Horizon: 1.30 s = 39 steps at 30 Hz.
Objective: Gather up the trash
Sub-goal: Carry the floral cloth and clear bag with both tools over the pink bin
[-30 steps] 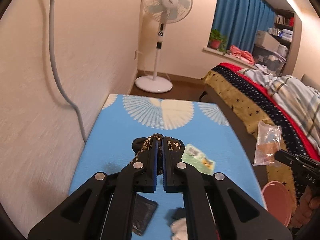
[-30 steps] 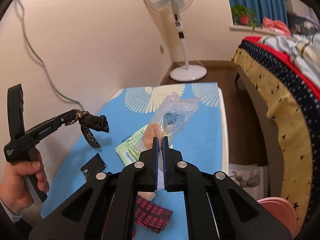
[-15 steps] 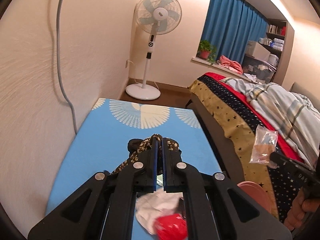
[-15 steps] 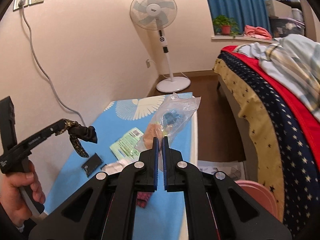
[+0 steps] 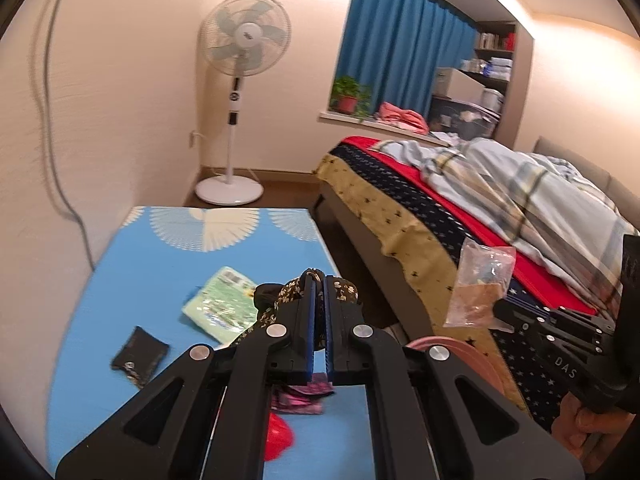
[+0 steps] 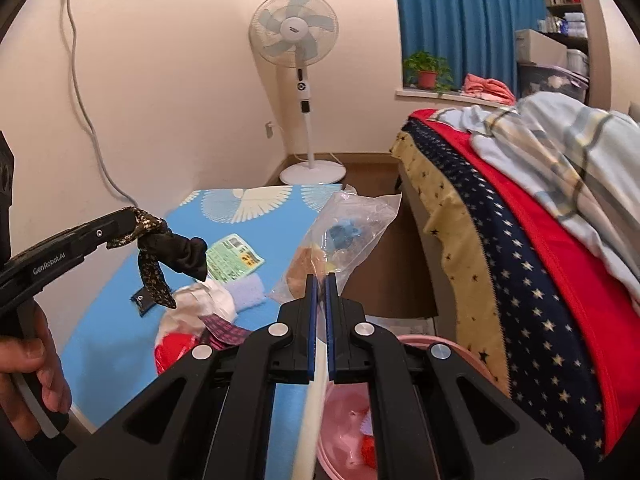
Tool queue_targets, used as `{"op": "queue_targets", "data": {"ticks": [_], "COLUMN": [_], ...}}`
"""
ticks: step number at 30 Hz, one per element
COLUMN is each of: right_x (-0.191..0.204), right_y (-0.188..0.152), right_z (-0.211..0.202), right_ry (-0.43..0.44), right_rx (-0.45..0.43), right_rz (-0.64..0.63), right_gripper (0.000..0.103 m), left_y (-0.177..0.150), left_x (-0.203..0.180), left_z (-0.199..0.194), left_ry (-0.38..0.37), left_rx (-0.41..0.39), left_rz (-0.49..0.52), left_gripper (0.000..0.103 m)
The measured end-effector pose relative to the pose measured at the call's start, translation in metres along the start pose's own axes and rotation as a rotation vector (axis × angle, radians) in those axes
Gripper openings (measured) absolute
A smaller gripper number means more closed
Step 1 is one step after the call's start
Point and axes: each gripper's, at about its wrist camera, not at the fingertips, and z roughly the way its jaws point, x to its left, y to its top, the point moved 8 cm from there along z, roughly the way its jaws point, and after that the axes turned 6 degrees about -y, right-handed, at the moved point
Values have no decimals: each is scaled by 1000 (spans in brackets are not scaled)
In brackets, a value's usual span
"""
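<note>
With our left tool (image 5: pixel 318 280) pinching the hair tie (image 6: pixel 172 248) and right tool (image 6: pixel 320 280) pinching the plastic bag (image 6: pixel 344 236) above the pink bin (image 6: pixel 344 440), either could slip and miss.

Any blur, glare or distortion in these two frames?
Left wrist: strong fisheye bending, motion smear on the cable and the plaid quilt, ceiling glow top right. Right wrist: sharper; the clear plastic bag shows mild sheen, the corners vignette.

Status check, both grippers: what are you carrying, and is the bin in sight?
Left gripper shut on black scrunchie. Right gripper shut on clear plastic bag. Pink bin below right gripper; nothing seen in the way.
</note>
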Motion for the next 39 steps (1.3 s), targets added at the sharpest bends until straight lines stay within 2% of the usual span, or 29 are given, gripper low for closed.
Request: {"op": "queue_targets", "data": {"ticks": [7, 19, 31, 39], "right_x": [-30, -74, -97, -109], "right_y": [-11, -22, -35, -43], "right_z": [-13, -14, -5, 3], "right_ry": [-64, -153, -204, -240], "right_rx": [-3, 12, 58, 94], "right_rz": [48, 114, 158, 179], "right_gripper": [4, 4, 4, 4], "left_y": [-12, -20, -38, -60], "left_x": [-37, -75, -113, -135], "left_z": [9, 34, 67, 94], "left_ry": [-57, -138, -225, -256], "left_rx": [18, 50, 112, 177], "left_rz": [44, 55, 59, 82], "left_gripper": [4, 4, 4, 4]}}
